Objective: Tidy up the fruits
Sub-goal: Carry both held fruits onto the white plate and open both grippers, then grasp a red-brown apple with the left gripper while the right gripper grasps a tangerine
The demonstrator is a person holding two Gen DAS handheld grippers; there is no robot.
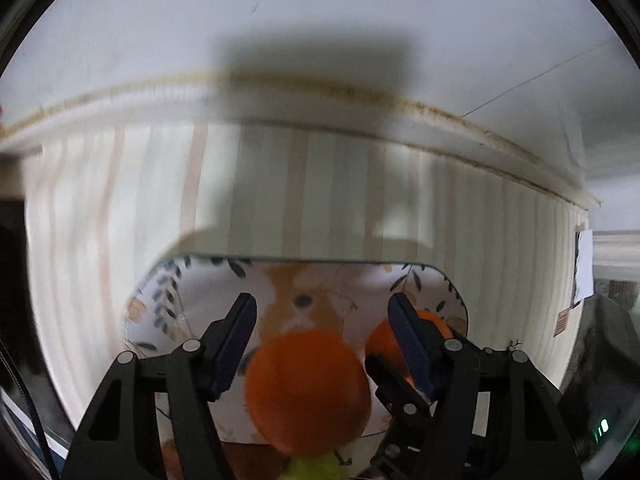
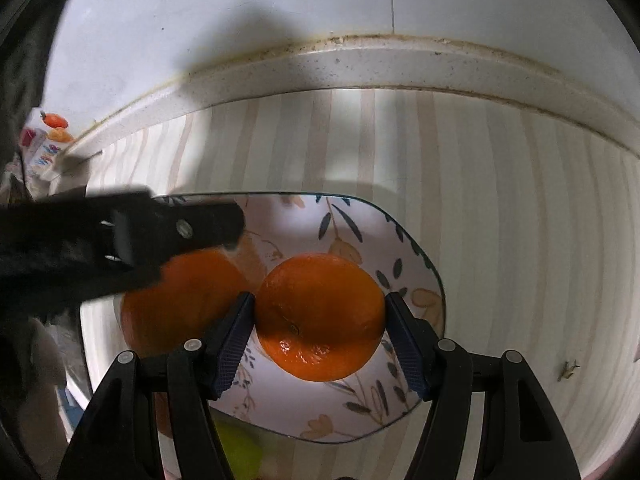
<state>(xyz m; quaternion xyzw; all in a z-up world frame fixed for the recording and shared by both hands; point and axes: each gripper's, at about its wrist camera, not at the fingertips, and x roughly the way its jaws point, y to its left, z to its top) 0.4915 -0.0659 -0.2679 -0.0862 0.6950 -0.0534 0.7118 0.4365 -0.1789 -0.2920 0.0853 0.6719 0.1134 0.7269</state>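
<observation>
Under the left wrist camera, the left gripper hangs over a flower-printed plate with its jaws spread. An orange sits low between the fingers, and the picture does not show the pads touching it. A second orange lies just behind the right finger. The plate's far edge runs straight, and the striped tabletop beyond it is free up to the pale raised border.

From the right wrist camera, the right gripper pinches one orange over the plate, both pads on its sides. The left gripper crosses above the other orange. Right of the plate's rim the tabletop is open.
</observation>
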